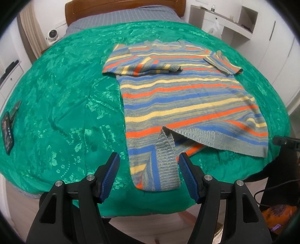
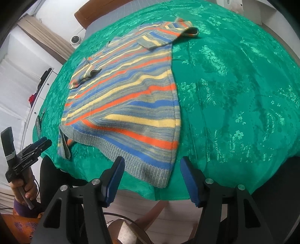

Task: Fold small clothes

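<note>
Item: striped knit sweater point(image 1: 180, 97), bands of orange, blue, yellow and grey. Lies flat on the green floral cloth point(image 1: 61, 112) that covers the bed; in the left wrist view it fills the centre and right of the frame, neck toward the top, ribbed hem toward the bottom. One sleeve is folded across the chest at upper centre; the other sleeve sticks out at upper right. The lower left corner of the body is turned over, showing a grey ribbed strip that hangs toward the cloth's near edge. In the right wrist view the sweater point(image 2: 127, 97) runs from upper centre to lower centre, hem nearest the camera.

Left gripper point(image 1: 149, 165): released, blue pads wide apart, the turned-over hem corner lying between them without contact on either pad. Also seen at the left edge of the right wrist view point(image 2: 40, 143), carried in a hand point(image 2: 24, 189).

Right gripper point(image 2: 151, 168): released, pads apart, astride the hem's lower right corner; neither pad presses on the knit.

Surroundings: wooden headboard point(image 1: 120, 9) at top; small white fan point(image 1: 52, 35) at upper left; dark phone point(image 1: 7, 135) on the cloth at the left edge; white shelving point(image 1: 234, 20) at upper right.
</note>
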The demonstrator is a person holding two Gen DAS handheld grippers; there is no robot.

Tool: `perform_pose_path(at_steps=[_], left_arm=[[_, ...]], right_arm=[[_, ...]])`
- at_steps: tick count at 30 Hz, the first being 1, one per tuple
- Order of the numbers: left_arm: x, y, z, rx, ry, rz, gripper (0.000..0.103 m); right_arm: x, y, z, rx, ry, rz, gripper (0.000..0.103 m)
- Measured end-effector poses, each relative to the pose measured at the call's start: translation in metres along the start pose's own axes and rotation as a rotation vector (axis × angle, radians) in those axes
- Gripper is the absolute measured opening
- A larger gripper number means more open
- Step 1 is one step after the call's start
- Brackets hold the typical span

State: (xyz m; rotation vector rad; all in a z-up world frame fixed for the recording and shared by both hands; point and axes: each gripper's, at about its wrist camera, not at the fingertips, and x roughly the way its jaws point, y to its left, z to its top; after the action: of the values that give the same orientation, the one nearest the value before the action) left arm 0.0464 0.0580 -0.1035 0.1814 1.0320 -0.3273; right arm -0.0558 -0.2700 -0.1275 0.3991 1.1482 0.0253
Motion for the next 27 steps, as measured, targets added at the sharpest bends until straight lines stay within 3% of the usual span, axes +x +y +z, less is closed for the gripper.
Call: perform_pose_path(at_steps=[4, 7, 11, 17, 27], left_arm=[[0.001, -0.002, 0.001, 0.014, -0.007, 0.008, 0.068], [0.007, -0.005, 0.001, 0.032, -0.005, 0.003, 0.069], [0.018, -0.012, 0.000, 0.066, 0.013, 0.021, 0.069], [0.024, -0.016, -0.001, 0.086, 0.024, 0.035, 0.069], [0.037, -0.021, 0.006, 0.121, 0.007, 0.038, 0.069]], right_arm=[[-0.006, 0.008, 0.003, -0.041, -0.016, -0.072, 0.061], [-0.015, 0.021, 0.008, -0.115, -0.035, -0.215, 0.061], [-0.030, 0.031, 0.013, -0.177, -0.079, -0.316, 0.061], [-0.041, 0.031, 0.017, -0.219, -0.103, -0.396, 0.061], [-0.037, 0.028, 0.015, -0.222, -0.099, -0.404, 0.061]])
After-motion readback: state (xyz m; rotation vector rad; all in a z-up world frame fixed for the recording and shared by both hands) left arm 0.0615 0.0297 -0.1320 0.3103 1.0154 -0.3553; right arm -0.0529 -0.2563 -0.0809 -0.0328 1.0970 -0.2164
